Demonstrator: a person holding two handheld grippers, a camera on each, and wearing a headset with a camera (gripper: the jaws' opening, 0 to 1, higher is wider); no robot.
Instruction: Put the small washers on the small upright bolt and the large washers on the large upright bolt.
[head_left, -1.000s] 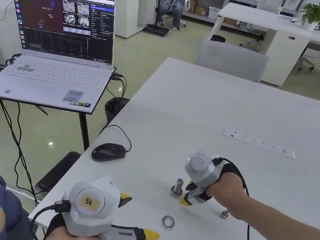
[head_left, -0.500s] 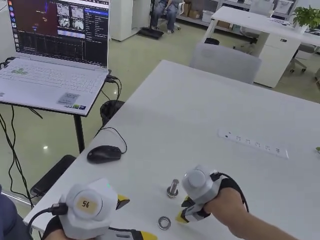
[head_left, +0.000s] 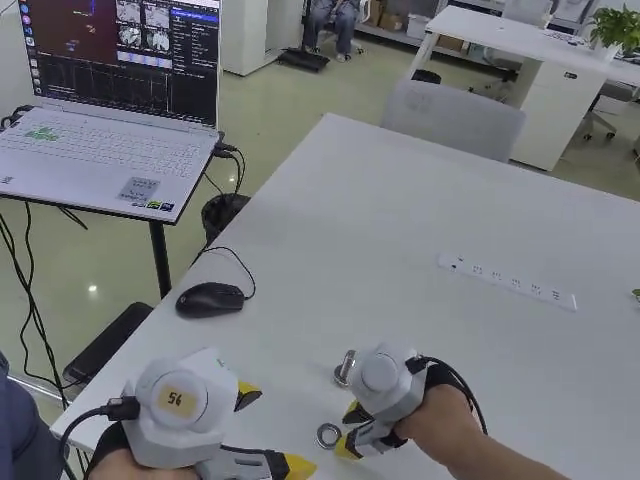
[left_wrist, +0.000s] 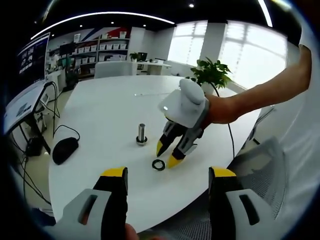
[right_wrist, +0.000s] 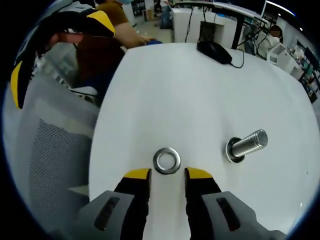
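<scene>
— Right claw (right_wrist: 167, 174) is parted only narrowly and pinches nothing; its yellow tips sit just short of the washer (right_wrist: 167, 160), which lies flat on the bench (right_wrist: 165, 90) near the edge by the person.

— So the pick-up isn't made yet?

— I'd judge not. The step in hand is the approach to that washer. The upright bolt (right_wrist: 246, 144) stands just beside it, apart from it, with its shank bare.

— And the left claw (left_wrist: 168, 173)?

— Spread wide and empty, hanging over the same edge (it looks on, nothing more).

— What does the next move call for?

— Tips down either side of the ring, then a close on its rim. A flat washer on a smooth top is likely to skid, so a tilt of the claw may help. Then lift it and thread the hole over the bolt. Whether this pair is the large one, I can't tell.

— And round about?

— White, glossy bench with a mouse (head_left: 212, 299) near its left edge and a power strip (head_left: 510, 280) farther back. A laptop (head_left: 110, 150) stands beside it in an open office.
</scene>
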